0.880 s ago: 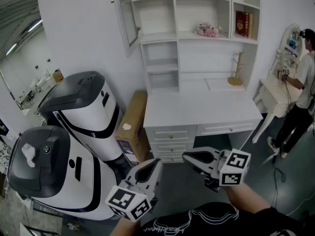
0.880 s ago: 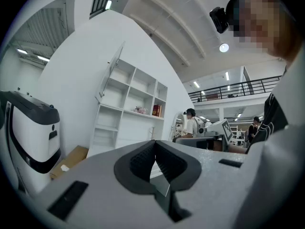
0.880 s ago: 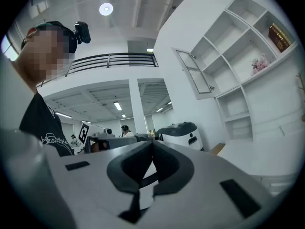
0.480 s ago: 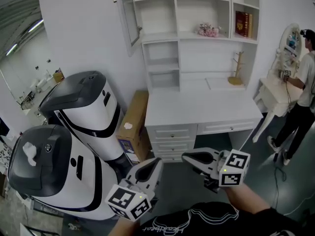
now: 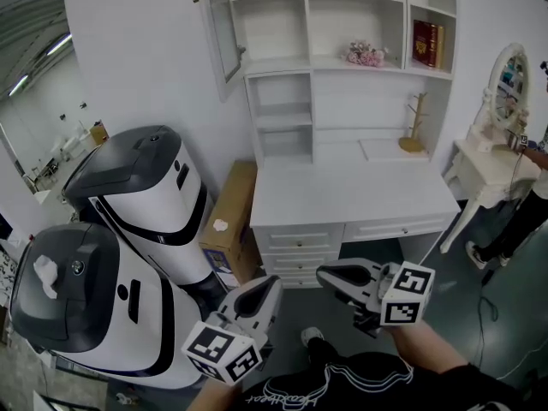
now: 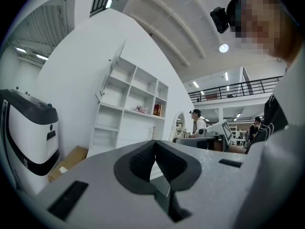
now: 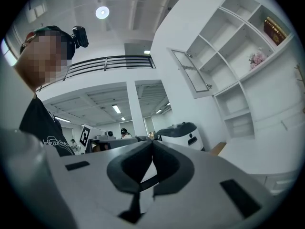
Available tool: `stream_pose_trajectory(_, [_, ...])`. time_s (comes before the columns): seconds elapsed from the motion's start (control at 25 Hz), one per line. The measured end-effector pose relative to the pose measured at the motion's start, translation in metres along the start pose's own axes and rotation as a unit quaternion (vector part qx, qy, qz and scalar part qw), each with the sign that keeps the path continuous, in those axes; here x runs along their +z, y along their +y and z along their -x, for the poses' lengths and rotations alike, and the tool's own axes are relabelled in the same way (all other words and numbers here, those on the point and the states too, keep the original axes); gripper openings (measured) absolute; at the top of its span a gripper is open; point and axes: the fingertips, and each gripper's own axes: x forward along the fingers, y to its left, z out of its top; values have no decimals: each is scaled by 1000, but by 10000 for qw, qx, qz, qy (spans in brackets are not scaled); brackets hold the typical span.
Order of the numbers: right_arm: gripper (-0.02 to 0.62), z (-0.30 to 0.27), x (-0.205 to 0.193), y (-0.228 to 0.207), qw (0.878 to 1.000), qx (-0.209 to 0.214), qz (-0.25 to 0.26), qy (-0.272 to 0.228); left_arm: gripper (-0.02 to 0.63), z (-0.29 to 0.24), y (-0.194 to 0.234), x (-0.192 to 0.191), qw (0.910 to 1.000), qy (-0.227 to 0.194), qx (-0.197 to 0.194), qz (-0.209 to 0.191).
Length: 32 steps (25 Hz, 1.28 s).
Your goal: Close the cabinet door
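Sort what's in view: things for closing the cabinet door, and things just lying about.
For the job: open glass cabinet door, shelf unit, left gripper, right gripper, both shut and empty.
Lying about: red books, pink flowers, wooden stand, cardboard box, white machines.

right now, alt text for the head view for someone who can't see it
A glass cabinet door stands swung open at the upper left of a white shelf unit above a white desk. In the foreground the left gripper and right gripper are shut and empty, well short of the door. Two white-and-grey machines stand at left.
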Motion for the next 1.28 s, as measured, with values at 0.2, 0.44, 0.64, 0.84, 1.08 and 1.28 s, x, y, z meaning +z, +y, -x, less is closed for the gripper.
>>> stream_pose_trajectory(0.2, [3, -24, 8, -47, 9998, 131, -118, -42, 5, -32, 35, 3, 9999, 40, 122, 27])
stream_pose_trajectory(0.44, [3, -63, 31, -121, 9996, 239, -145, -91, 5, -88, 94, 16, 9997, -17, 203, 115])
stream_pose_trajectory(0.64, [3, -88, 56, -182, 9994, 313, -74, -134, 5, -141, 137, 32, 9997, -99, 167, 173])
stream_pose_trajectory(0.84, [3, -107, 78, -229, 9990, 409, -13, -152, 5, -186, 166, 49, 9995, -178, 131, 210])
stream_pose_trajectory(1.08, [3, -121, 98, -261, 9983, 532, 151, -154, 5, -213, 186, 65, 9995, -264, 79, 143])
stream_pose_trajectory(1.28, [3, -136, 102, -271, 9980, 610, 141, -131, 6, -218, 205, 72, 9988, -327, 68, 345])
